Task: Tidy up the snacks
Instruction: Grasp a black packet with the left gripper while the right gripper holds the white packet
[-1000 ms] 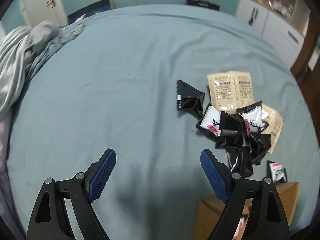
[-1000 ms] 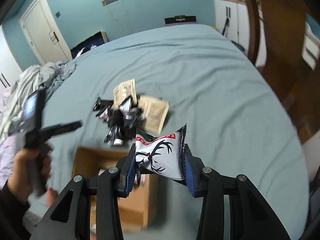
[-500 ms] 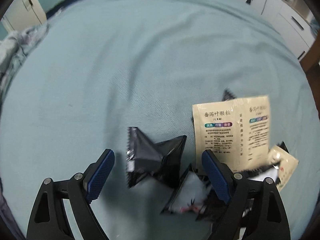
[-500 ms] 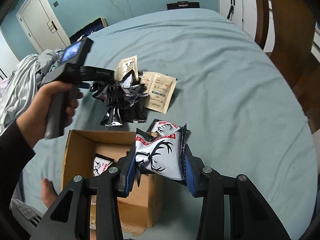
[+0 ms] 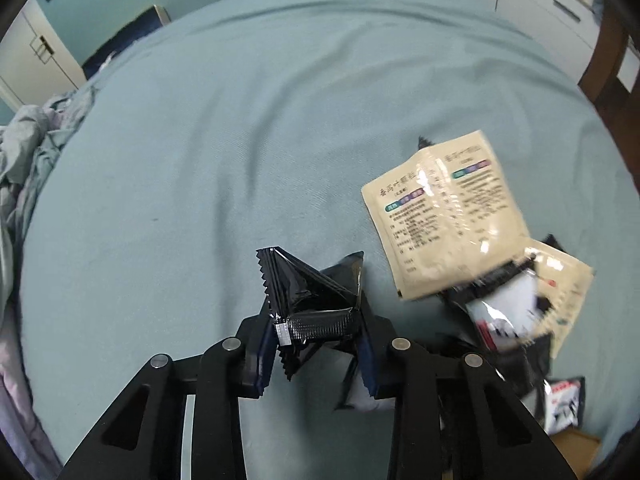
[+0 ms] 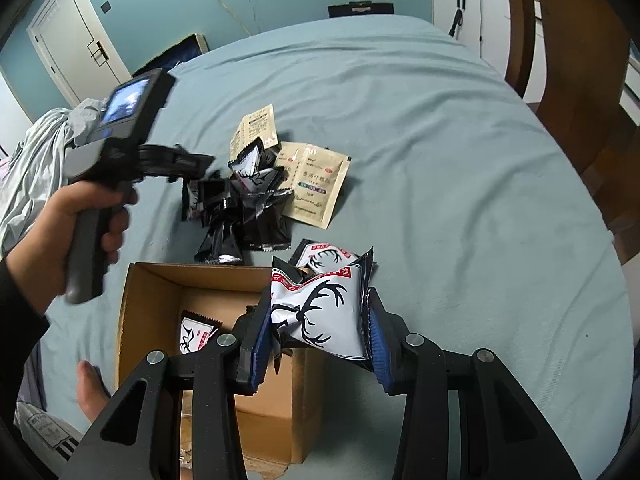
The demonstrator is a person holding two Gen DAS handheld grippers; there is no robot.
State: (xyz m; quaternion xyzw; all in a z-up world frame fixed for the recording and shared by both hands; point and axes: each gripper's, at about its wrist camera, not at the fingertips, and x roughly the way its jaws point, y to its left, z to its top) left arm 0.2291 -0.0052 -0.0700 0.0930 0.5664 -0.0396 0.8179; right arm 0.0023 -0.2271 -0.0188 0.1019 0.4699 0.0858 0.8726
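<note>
Bedroom scene, seen from two gripper-mounted fisheye cameras above a teal bedsheet point(image 5: 280, 128).

Left wrist view: left gripper point(image 5: 316, 344) clamped on a crumpled black snack packet point(image 5: 310, 300), blue-padded fingers point(image 5: 262, 354) pressed against both sides, serrated packet edge pointing up and to the left. Just to the right, a beige sachet point(image 5: 444, 216) printed with Chinese text, lying flat on the sheet. Below it, a blurred heap of snack packets point(image 5: 508, 320), black and white mixed, partly over a second beige sachet. At the lower right edge, a corner of a cardboard box point(image 5: 576, 448).

Right wrist view: right gripper point(image 6: 316, 344) closed on a white deer-print snack packet point(image 6: 320, 312), antlered black deer and a red strip visible on its front, packet puffed out between the pads. Held above the near right corner of the open cardboard box point(image 6: 152, 280). Inside the box, one smaller deer-print packet point(image 6: 196, 332) lying on the bottom. Another deer-print packet point(image 6: 324, 256) on the sheet just beyond the box's far wall. Farther back, the snack pile point(image 6: 248, 200) with two beige sachets at its far and right sides. On the left, a person's left hand point(image 6: 76, 220) gripping the handle of the other gripper, its small screen point(image 6: 122, 102) lit. Bare foot point(image 6: 90, 390) at lower left, beside the box.
</note>
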